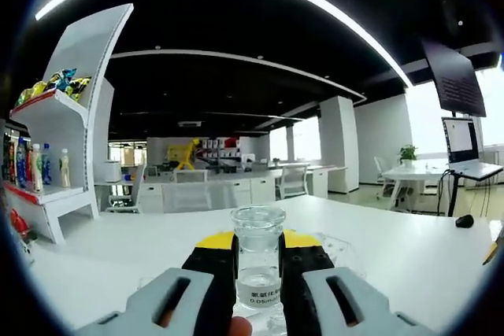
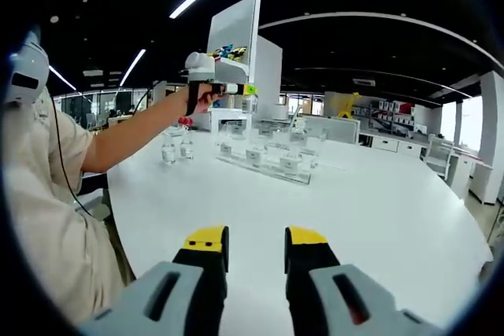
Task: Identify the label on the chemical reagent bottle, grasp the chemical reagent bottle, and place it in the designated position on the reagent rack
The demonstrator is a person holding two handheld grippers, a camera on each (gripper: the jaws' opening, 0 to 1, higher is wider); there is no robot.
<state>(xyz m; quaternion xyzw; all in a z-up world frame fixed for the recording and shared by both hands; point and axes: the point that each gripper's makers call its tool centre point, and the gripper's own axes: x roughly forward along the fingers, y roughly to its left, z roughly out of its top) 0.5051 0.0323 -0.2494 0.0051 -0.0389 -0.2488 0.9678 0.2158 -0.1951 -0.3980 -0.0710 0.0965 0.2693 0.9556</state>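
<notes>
Left gripper view: left gripper (image 1: 257, 261), black jaws with yellow tips, closed against both sides of a clear glass reagent bottle (image 1: 257, 267) with an open round mouth and a white printed label. Bottle upright, some clear liquid in its lower part, label text too small to read. Bottle raised above the white worktop (image 1: 409, 253). Beyond the worktop's far left corner, a white display shelf (image 1: 67, 127) with coloured bottles and snack bags. At the far right, a black monitor on a stand (image 1: 457, 84).

Right gripper view: right gripper (image 2: 256, 243), same black and yellow build, jaws parted with only bare worktop (image 2: 378, 210) between them, nothing held. Low over the near edge of the worktop. Toward the far edge, a clear acrylic reagent rack (image 2: 268, 159) with white-labelled slots and several clear glass bottles standing in it. Just left of the rack, two more small clear bottles (image 2: 176, 145) standing on the worktop near its left edge. Left gripper (image 2: 232, 88) seen from the side, held high above the rack's left end in a person's hand (image 2: 203, 100), arm in a light sleeve (image 2: 55, 163). Reagent bottle (image 2: 250, 103) at its jaw tips, clear of the rack, well above it.
</notes>
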